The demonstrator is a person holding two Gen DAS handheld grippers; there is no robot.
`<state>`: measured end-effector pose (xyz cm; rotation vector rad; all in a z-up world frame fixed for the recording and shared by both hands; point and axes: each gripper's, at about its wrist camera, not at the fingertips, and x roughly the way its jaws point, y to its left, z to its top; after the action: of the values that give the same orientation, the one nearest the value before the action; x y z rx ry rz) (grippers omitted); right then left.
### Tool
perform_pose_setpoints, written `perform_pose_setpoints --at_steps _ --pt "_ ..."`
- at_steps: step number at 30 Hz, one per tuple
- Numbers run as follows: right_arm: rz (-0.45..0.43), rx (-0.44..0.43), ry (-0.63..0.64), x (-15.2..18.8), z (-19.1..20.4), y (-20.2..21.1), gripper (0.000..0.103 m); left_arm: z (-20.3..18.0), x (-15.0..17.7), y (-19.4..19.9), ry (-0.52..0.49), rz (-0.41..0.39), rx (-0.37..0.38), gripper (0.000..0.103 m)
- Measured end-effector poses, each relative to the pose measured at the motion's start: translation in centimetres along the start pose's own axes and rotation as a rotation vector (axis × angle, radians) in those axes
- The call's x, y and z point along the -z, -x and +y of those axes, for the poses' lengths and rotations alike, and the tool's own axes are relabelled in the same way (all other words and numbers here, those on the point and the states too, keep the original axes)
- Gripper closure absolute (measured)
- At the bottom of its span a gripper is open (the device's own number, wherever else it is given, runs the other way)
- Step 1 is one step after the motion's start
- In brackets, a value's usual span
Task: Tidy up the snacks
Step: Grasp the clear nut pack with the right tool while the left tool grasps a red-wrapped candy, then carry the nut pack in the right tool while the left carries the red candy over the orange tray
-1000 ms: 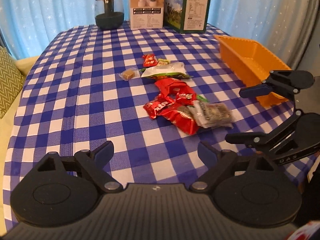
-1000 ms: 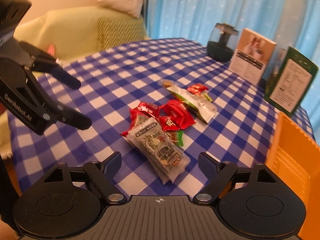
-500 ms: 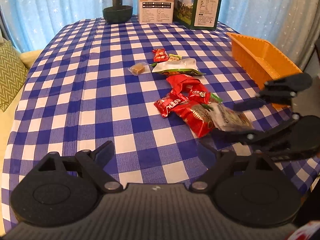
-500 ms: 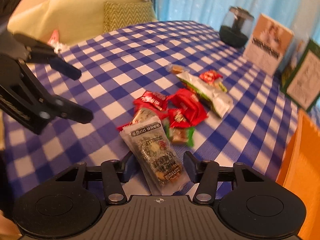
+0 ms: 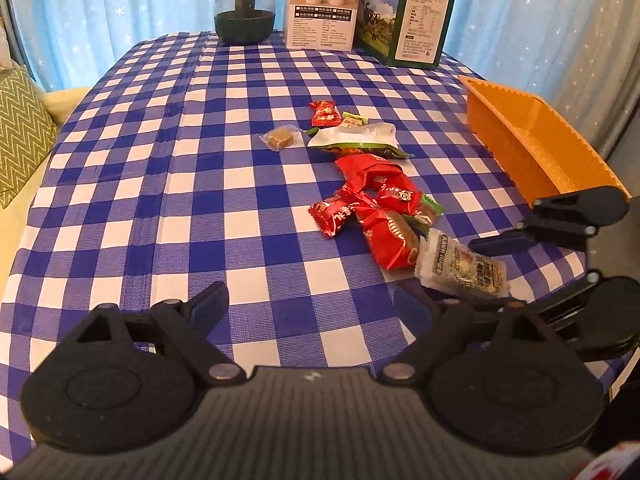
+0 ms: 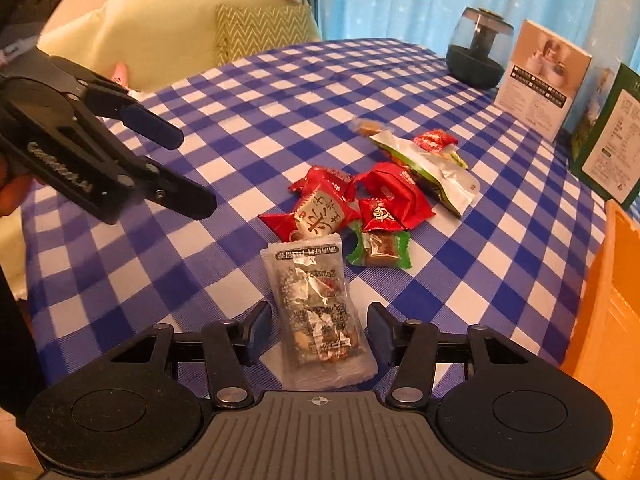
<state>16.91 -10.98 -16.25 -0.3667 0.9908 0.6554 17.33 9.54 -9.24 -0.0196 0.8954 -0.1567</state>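
Observation:
Several snack packets lie in a loose pile on the blue checked tablecloth (image 5: 160, 184). A clear nut-mix packet (image 6: 320, 312) lies between the fingers of my right gripper (image 6: 318, 330), whose jaws stand a little apart from its sides; the packet also shows in the left wrist view (image 5: 460, 266). Beyond it lie red packets (image 6: 340, 204), a green-wrapped candy (image 6: 380, 248) and a white-green pouch (image 6: 432, 168). My left gripper (image 5: 310, 304) is open and empty, well left of the pile. The orange bin (image 5: 532, 140) stands to the right.
A dark glass jar (image 5: 244, 6), a white box (image 5: 322, 4) and a green box (image 5: 412, 14) stand at the table's far edge. A small brown candy (image 5: 280, 138) and a red candy (image 5: 323, 113) lie apart. A yellow sofa (image 6: 160, 28) is beyond the table.
My right gripper has moved forward around the nut-mix packet and its jaws have narrowed toward it. My left gripper has drifted slightly; the pile has not moved.

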Motion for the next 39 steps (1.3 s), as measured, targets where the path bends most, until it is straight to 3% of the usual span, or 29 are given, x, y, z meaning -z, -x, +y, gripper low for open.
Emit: perform_pose_setpoints --at_steps 1,3,6,14,18,20,23,26,35,39 --pt "0.001 -0.016 -0.036 0.0 -0.3 -0.1 0.05 -0.1 0.0 0.0 -0.001 0.0 0.0 0.015" --pt "-0.006 -0.042 -0.11 0.1 -0.8 0.2 0.065 -0.2 0.0 -0.1 -0.003 -0.001 0.004 0.015" --pt "-0.009 -0.043 -0.203 0.4 -1.3 0.8 0.065 -0.4 0.0 -0.2 -0.003 -0.007 0.011 0.015" --pt "-0.067 0.093 -0.377 0.6 -2.6 2.8 0.065 -1.6 -1.1 -1.3 0.04 -0.045 0.052 0.017" --pt "-0.129 0.125 -0.422 0.3 -3.5 4.1 0.065 -2.9 -1.9 -2.0 0.052 -0.076 0.08 0.038" --pt "-0.158 0.142 -0.435 0.1 -3.8 4.7 0.065 -3.5 -2.3 -2.3 0.052 -0.088 0.08 0.043" --pt "-0.179 0.181 -0.434 0.0 -4.0 5.2 0.065 -4.3 -2.7 -3.1 0.043 -0.085 0.064 0.05" --pt "-0.18 0.205 -0.452 0.0 -4.5 5.4 0.065 -4.7 -2.8 -4.2 0.028 -0.063 0.021 0.065" --pt "-0.194 0.217 -0.48 -0.2 -5.1 5.6 0.065 -5.9 -2.4 -5.1 -0.039 -0.045 -0.009 0.067" --pt "-0.196 0.224 -0.485 -0.1 -5.1 5.7 0.065 -6.1 -2.2 -5.3 -0.039 -0.033 -0.01 0.075"
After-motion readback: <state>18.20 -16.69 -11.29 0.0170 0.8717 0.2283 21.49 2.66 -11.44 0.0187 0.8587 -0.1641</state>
